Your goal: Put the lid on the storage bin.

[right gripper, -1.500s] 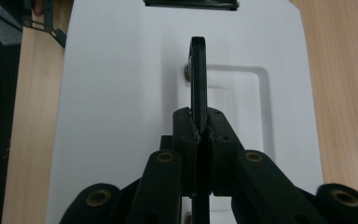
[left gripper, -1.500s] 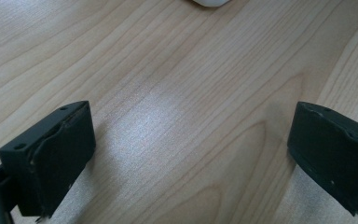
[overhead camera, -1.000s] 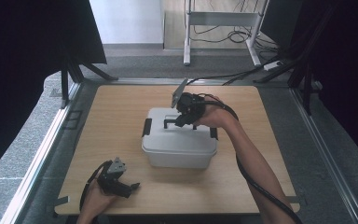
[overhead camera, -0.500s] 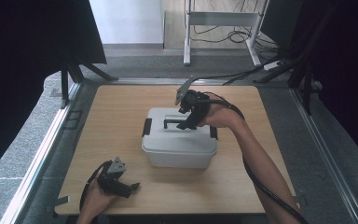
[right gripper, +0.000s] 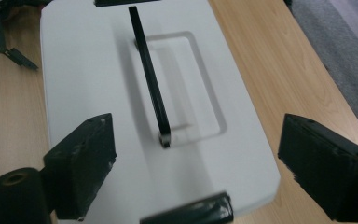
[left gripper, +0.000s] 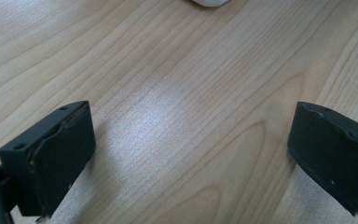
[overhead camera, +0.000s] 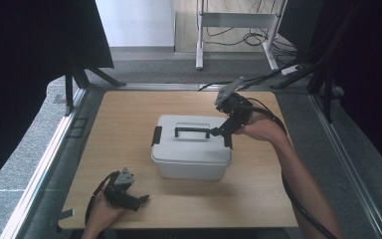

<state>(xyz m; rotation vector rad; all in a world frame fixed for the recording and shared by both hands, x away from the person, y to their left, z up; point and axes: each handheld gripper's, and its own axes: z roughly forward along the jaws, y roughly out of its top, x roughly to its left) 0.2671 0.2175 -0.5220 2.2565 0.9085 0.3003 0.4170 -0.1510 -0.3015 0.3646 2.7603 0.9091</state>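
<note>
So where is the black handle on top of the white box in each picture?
High view: the thin black carry handle sits in the middle of the picture, on the lid of the white plastic box.
Left gripper view: the handle is not in it; a white corner of the box peeks in at the top edge.
Right gripper view: the handle runs up the centre.
Shared landmark: the light wooden table.

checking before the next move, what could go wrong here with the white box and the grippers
The right gripper has just been opening, with nothing between its jaws, and hangs by the right end of the white box. One jaw could catch the black latch there or the raised handle as it moves. The box sits free on the table, so a bump might slide it. The left gripper lies open near the table's front edge, too far to steady the box.
</note>
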